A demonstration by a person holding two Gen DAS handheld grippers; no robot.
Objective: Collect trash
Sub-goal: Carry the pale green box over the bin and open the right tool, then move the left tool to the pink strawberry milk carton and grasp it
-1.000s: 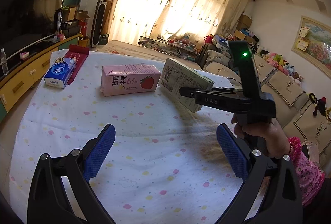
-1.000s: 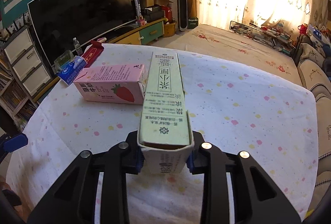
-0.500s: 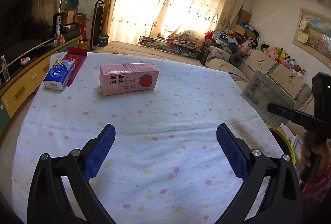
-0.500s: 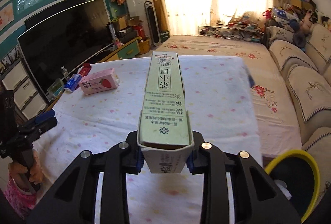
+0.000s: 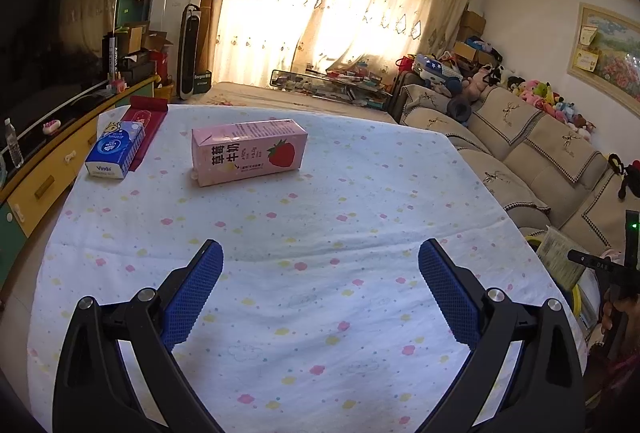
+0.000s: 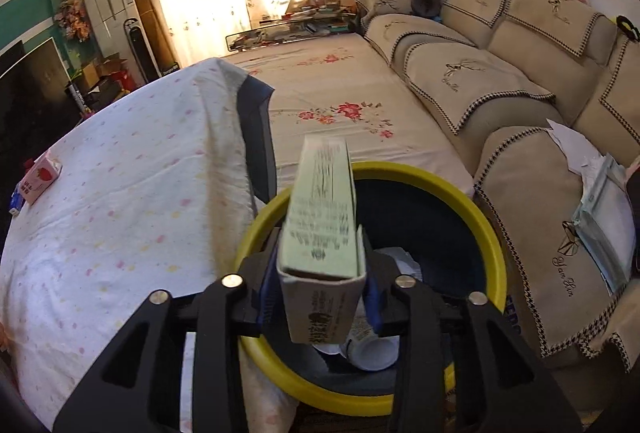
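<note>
Step in hand: I had the green tea carton [image 6: 320, 229] over the yellow-rimmed bin [image 6: 486, 221] beside the worktop [image 5: 320, 233]; this was the drop-off of one piece of trash.
Right tongs [image 6: 320, 297]: their jaws had just been opening, the carton was between them, and gaps showed beside it on both sides, so I judged the pinch let go and the carton starting to slip, its picture blurred.
Carton's place: tilted, lower end pointing into the bin's dark mouth, above a white cup [image 6: 372, 351] and crumpled paper already lying inside.
Left tongs [image 5: 320, 293]: spread wide, nothing between the blue pads [image 5: 192, 289], hovering low over the spotted cloth of the worktop.
Left to collect: the pink strawberry milk carton [image 5: 248, 151] lay on its side near the far middle of the worktop; a blue tissue pack [image 5: 116, 149] sat further left, against a red box [image 5: 146, 119]. Whether those two count as trash I could not tell.
Next move: I judged the right tongs needed to spread fully so the carton fell clear inside the rim, then swing across to the worktop for the pink carton.
Care: the carton could catch on the rim if it tipped sideways.
</note>
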